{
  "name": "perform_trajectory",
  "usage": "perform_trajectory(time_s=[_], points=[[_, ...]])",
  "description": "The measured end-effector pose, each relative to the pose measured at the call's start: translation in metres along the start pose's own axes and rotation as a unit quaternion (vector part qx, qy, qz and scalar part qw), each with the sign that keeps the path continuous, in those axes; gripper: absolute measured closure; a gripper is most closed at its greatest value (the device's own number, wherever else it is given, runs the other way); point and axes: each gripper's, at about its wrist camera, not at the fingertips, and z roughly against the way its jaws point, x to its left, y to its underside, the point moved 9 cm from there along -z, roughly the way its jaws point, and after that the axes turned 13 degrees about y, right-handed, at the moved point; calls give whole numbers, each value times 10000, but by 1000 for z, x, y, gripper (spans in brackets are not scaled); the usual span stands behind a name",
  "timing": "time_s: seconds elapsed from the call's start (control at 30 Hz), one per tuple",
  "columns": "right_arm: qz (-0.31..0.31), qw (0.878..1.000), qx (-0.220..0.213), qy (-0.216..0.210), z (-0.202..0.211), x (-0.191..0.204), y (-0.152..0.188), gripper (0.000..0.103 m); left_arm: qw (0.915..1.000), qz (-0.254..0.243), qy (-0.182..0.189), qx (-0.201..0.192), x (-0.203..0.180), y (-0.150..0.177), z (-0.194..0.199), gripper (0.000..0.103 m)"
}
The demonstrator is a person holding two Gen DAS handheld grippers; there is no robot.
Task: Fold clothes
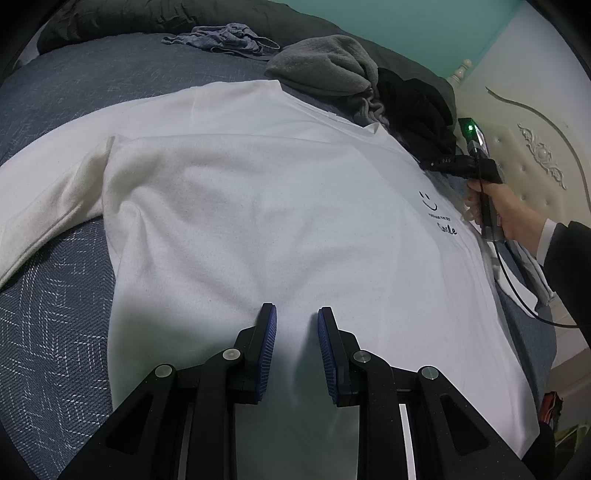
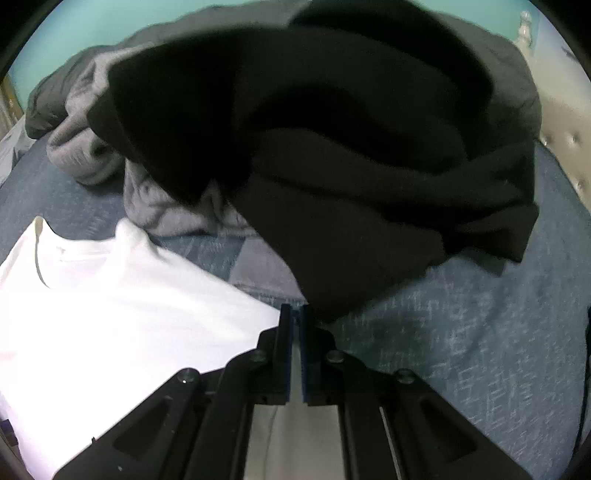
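Observation:
A white sweatshirt [image 1: 258, 203] lies face up and spread flat on a blue bed cover [image 1: 55, 314], its left sleeve [image 1: 48, 206] stretched out to the left. A small smile print [image 1: 439, 214] sits on its chest. My left gripper [image 1: 295, 314] hovers open over the lower middle of the shirt, nothing between its blue pads. A hand [image 1: 517, 214] holds my right gripper [image 1: 424, 164] at the shirt's right shoulder edge. In the right wrist view the right gripper [image 2: 295, 312] is shut, with pale cloth of the sweatshirt [image 2: 110, 314] in the slit.
A crumpled black garment [image 2: 332, 147] and a grey one [image 1: 325, 66] are heaped just beyond the shirt's collar. A bluish garment [image 1: 229, 37] lies farther back near a dark duvet [image 1: 147, 14]. A cream padded headboard [image 1: 535, 147] bounds the right side.

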Motion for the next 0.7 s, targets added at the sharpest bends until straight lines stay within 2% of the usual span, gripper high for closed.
perform_trajectory(time_s=[0.33,0.4,0.47,0.57,0.63,0.7], points=[[-346,9983,67,-467,12,-20,7,96,10000,-24,-47,31,-1,1,1,78],[-325,9976,140,-588,11,-18,14,84,10000,-19,-45,36,-1,1,1,78],[-273,9976,242,-588,5,-17,21,81,10000,-14,-42,39,-1,0,1,78],[-157,9972,427,-601,-8,-18,35,81,10000,-5,-37,45,-1,0,1,78],[34,9981,498,-365,-9,-15,41,83,10000,-6,-40,57,0,0,0,78],[-111,9989,405,-203,-7,-24,36,84,10000,-5,-43,68,0,-1,-1,78]])
